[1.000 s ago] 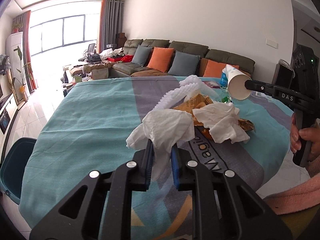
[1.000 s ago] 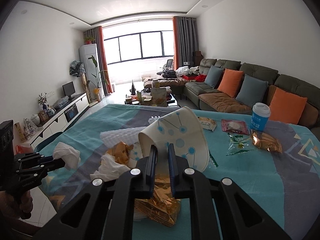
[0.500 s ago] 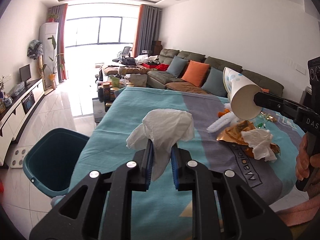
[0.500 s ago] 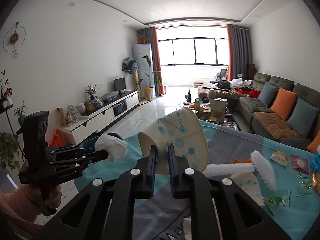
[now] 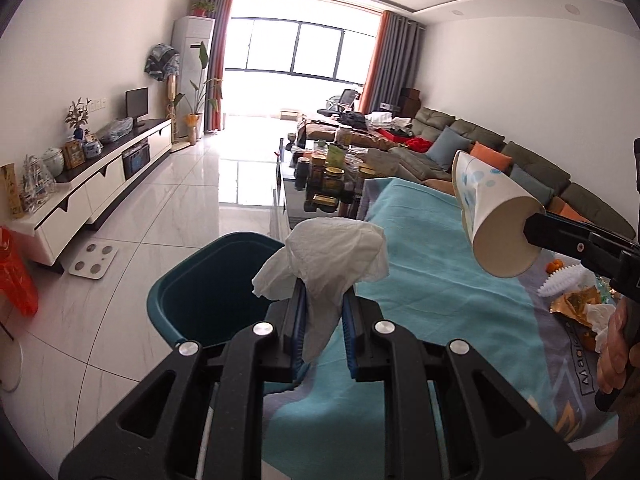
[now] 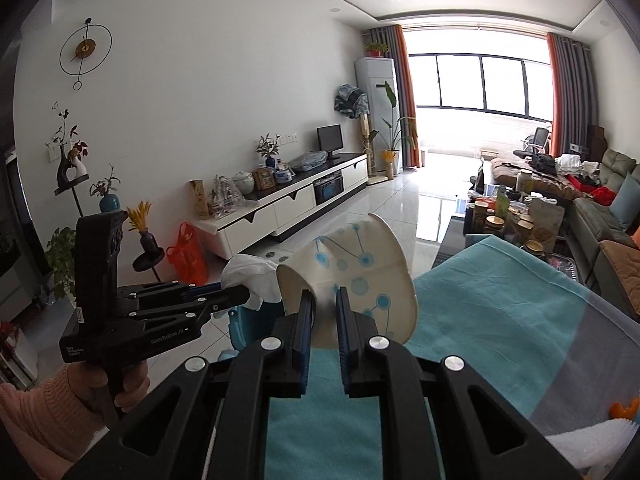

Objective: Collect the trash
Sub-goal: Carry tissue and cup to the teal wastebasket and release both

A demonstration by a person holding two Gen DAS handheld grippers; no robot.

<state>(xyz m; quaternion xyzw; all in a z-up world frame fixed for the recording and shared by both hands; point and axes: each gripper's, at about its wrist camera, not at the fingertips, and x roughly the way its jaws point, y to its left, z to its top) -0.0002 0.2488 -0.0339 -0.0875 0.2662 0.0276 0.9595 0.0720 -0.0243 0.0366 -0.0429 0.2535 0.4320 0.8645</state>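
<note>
Tissue clenched in left claw now over bin, cup gripped by right claw

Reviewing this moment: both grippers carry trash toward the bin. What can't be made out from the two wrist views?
- Bin contents: left wrist view, inside is dark, with the tissue and left gripper in front.
- Bin in right wrist view: mostly hidden behind the paper cup and right gripper.
- Trash left on the table: cut off at the right edge by the person's hand.
- Items on the far coffee table: too small to name.
</note>
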